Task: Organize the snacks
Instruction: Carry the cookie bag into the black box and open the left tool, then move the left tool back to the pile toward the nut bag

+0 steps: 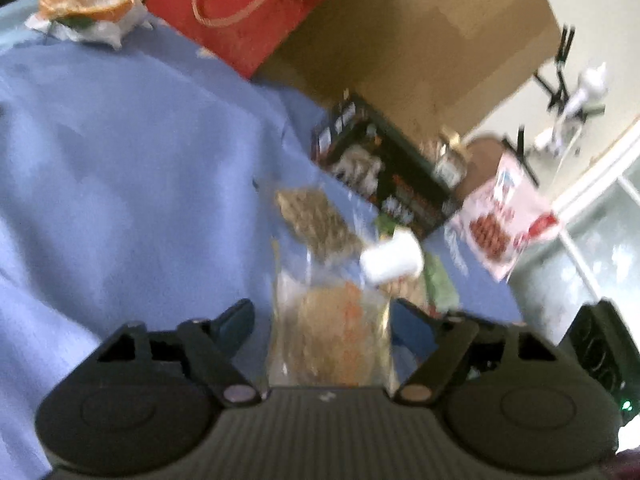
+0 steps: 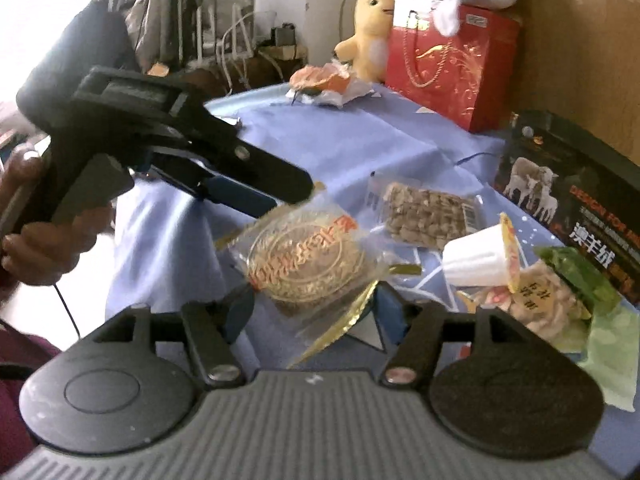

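A round pastry in a clear wrapper point(image 1: 336, 340) point(image 2: 308, 264) lies on the blue tablecloth point(image 1: 120, 140) point(image 2: 340, 140). My left gripper point(image 1: 326, 316) stands open with the pastry between its fingers and a gap on each side. In the right wrist view the left gripper point(image 2: 280, 200) comes in from the left over the wrapper's far edge, held by a person's hand point(image 2: 48, 232). My right gripper point(image 2: 314, 308) is open around the wrapper's near gold edge. Beyond lie a nut bar packet point(image 1: 316, 220) point(image 2: 428, 216) and a white jelly cup point(image 1: 392, 258) point(image 2: 480, 260) on its side.
A green-topped snack bag point(image 2: 552, 300) and a black printed box point(image 1: 384, 176) point(image 2: 568, 200) sit to the right. A red gift bag point(image 1: 240, 12) point(image 2: 448, 64), a yellow plush toy point(image 2: 372, 32) and a cardboard box point(image 1: 420, 40) stand at the back. A pink packet point(image 1: 504, 220) lies at the table's edge.
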A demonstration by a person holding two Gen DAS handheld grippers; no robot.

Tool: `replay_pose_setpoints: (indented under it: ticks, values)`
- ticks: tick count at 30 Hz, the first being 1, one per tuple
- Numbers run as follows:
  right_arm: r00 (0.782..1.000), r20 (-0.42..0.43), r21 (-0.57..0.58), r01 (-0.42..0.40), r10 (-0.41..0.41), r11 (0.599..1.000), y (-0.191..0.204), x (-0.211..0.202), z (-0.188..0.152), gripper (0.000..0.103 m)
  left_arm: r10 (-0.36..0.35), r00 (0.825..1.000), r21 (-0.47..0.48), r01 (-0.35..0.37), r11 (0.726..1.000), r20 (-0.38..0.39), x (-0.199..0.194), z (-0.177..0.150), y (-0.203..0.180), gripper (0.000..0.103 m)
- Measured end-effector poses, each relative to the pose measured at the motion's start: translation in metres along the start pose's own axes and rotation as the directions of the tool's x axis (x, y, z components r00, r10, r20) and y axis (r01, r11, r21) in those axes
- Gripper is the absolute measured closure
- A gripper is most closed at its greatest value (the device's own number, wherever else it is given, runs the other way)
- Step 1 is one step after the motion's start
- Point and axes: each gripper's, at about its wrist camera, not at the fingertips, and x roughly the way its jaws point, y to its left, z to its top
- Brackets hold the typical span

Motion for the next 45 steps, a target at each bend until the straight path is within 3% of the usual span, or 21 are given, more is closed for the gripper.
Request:
replay_pose_setpoints:
  ticks: [3, 7, 12, 16, 21, 26, 31, 32, 34, 39, 43, 45]
  values:
    - [0.999, 0.005, -0.035, 0.032, -0.032, 0.999, 0.005, 0.004, -0.002, 0.046, 0.008, 1.000, 0.054, -0.008, 0.999, -0.010, 0.002, -0.005, -0.008, 0.045]
    - [0.996, 0.070, -0.043, 0.057, -0.054, 0.997, 0.002, -0.010, 0.005, 0.047, -0.024, 1.000, 0.071, 0.023, 0.997, 0.019, -0.006, 0.004, -0.019, 0.045]
    - [0.972, 0.194, -0.033, 0.140, -0.131, 0.990, -0.015, -0.034, 0.020, 0.047, -0.117, 0.990, 0.111, 0.108, 0.988, 0.078, -0.011, 0.041, -0.042, 0.045]
    - [0.946, 0.247, 0.049, 0.203, -0.209, 0.978, -0.051, -0.043, 0.036, 0.047, -0.137, 0.986, 0.160, 0.121, 0.980, 0.091, 0.013, 0.080, -0.074, 0.044]
    - [0.918, 0.241, 0.139, 0.289, -0.316, 0.947, -0.101, -0.049, 0.051, 0.047, -0.155, 0.985, 0.221, 0.134, 0.966, 0.079, 0.065, 0.121, -0.111, 0.044]
    - [0.902, 0.192, 0.226, 0.343, -0.387, 0.912, -0.158, -0.044, 0.056, 0.047, -0.161, 0.986, 0.212, 0.151, 0.966, 0.031, 0.127, 0.151, -0.123, 0.044]
    - [0.859, 0.152, 0.315, 0.426, -0.488, 0.848, -0.195, -0.036, 0.057, 0.043, -0.120, 0.993, 0.164, 0.119, 0.979, -0.003, 0.176, 0.159, -0.118, 0.041]
    - [0.846, 0.148, 0.337, 0.444, -0.512, 0.830, -0.200, -0.036, 0.055, 0.042, -0.113, 0.994, 0.158, 0.113, 0.981, -0.011, 0.181, 0.158, -0.117, 0.041]
    - [0.839, 0.142, 0.384, 0.443, -0.526, 0.810, -0.205, -0.044, 0.047, 0.041, -0.129, 0.992, 0.167, 0.129, 0.978, -0.007, 0.176, 0.155, -0.117, 0.036]
    - [0.855, 0.178, 0.487, 0.354, -0.488, 0.798, -0.191, -0.072, 0.021, 0.041, -0.210, 0.978, 0.180, 0.203, 0.962, 0.019, 0.132, 0.141, -0.108, 0.033]
    - [0.928, 0.226, 0.518, 0.145, -0.298, 0.843, -0.172, -0.077, 0.002, 0.041, -0.212, 0.977, 0.153, 0.207, 0.966, 0.018, 0.098, 0.117, -0.087, 0.030]
    - [0.948, 0.242, 0.504, 0.059, -0.206, 0.862, -0.154, -0.073, -0.004, 0.041, -0.198, 0.980, 0.115, 0.195, 0.974, 0.008, 0.086, 0.101, -0.071, 0.030]
